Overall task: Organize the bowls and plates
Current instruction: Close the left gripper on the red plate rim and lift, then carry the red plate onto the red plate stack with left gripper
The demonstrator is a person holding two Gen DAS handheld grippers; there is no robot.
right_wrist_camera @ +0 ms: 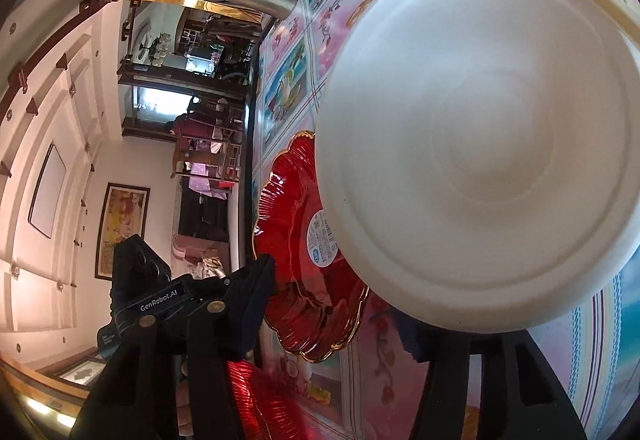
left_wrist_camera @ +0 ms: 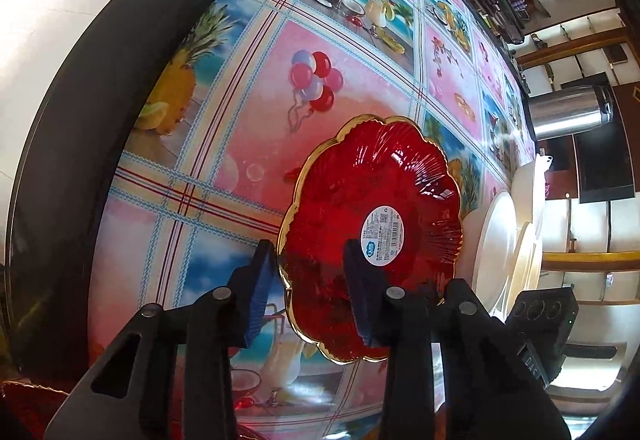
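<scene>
Over the fruit-print table (left_wrist_camera: 248,127), our left claw (left_wrist_camera: 312,280) straddles the gilt rim of the red plate (left_wrist_camera: 372,199), fingers apart and seemingly not yet pinching. Just beside the red plate, our right claw (right_wrist_camera: 344,304) lifts a white plate (right_wrist_camera: 480,159); its grip is hidden.

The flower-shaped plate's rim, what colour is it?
Gold, edging the red plate; clearest in the left wrist view.
</scene>
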